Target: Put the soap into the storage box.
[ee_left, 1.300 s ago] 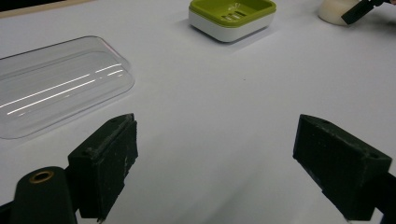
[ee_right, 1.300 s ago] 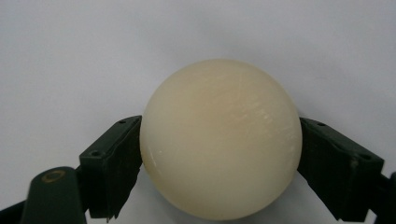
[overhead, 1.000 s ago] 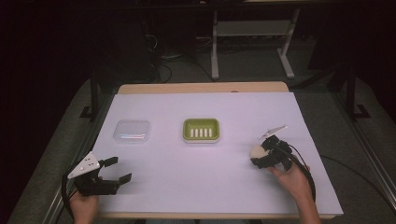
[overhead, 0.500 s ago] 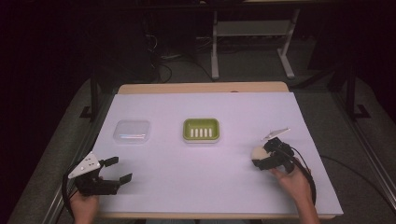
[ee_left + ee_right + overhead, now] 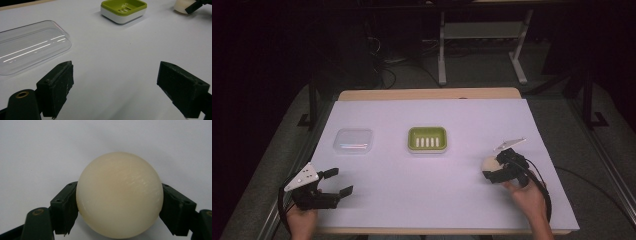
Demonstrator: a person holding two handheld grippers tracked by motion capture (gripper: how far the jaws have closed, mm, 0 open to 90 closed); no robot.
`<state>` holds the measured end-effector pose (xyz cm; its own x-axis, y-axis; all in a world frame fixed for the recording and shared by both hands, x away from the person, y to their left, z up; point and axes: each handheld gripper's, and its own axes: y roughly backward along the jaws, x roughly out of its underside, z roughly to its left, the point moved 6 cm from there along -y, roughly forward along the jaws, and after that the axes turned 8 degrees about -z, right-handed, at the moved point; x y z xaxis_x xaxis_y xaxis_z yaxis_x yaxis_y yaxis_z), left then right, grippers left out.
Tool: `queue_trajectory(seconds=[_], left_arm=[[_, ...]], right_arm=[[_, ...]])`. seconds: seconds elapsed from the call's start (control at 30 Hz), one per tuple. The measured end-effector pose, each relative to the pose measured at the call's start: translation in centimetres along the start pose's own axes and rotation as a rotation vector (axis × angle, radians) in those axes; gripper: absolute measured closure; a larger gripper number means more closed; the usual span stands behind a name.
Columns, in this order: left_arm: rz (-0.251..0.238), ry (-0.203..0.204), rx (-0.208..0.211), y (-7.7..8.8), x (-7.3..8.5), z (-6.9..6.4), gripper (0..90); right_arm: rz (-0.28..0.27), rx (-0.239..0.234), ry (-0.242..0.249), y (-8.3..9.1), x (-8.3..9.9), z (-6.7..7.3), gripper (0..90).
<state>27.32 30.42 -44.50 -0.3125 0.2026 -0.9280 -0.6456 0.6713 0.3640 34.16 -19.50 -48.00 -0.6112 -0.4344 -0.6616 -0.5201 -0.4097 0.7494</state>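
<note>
A cream, rounded soap bar [image 5: 119,190] sits between the jaws of my right gripper [image 5: 120,206], which press on both of its sides. In the high view that gripper [image 5: 492,171] holds the soap [image 5: 488,163] low over the white table cover at the right. A green soap dish [image 5: 427,138] with a slotted insert stands at the centre. My left gripper [image 5: 341,181] rests at the front left, open and holding nothing. In the left gripper view its jaws [image 5: 117,82] stand wide apart, the dish [image 5: 123,10] lies ahead and the soap [image 5: 180,6] at the far right.
A clear plastic lid [image 5: 353,140] lies left of the dish, just ahead of my left gripper [image 5: 30,45]. The white cover [image 5: 422,195] ends at the table's wooden far edge [image 5: 427,94]. Cables trail from both grippers.
My right gripper with the soap has shifted slightly toward the front and left. The left gripper has barely moved.
</note>
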Motion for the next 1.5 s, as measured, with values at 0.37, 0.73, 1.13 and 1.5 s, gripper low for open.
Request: queue_trajectory(seconds=[0.37,0.73,1.13,1.5], left_arm=[[0.001,0.002,-0.004,0.1,0.0,0.1,13.3],[-0.006,0.011,-0.009,0.1,0.0,0.2,13.3],[-0.009,0.01,-0.012,0.3,0.0,0.3,13.3],[-0.01,0.009,-0.012,0.3,0.0,0.3,13.2]], right_arm=[[-0.016,0.024,-0.017,0.6,-0.5,0.3,23.3],[-0.015,0.012,-0.013,0.4,-1.5,0.8,23.4],[-0.004,0.017,-0.007,-0.1,-3.0,1.5,23.4],[0.001,0.009,-0.006,-0.4,-4.3,1.9,23.4]])
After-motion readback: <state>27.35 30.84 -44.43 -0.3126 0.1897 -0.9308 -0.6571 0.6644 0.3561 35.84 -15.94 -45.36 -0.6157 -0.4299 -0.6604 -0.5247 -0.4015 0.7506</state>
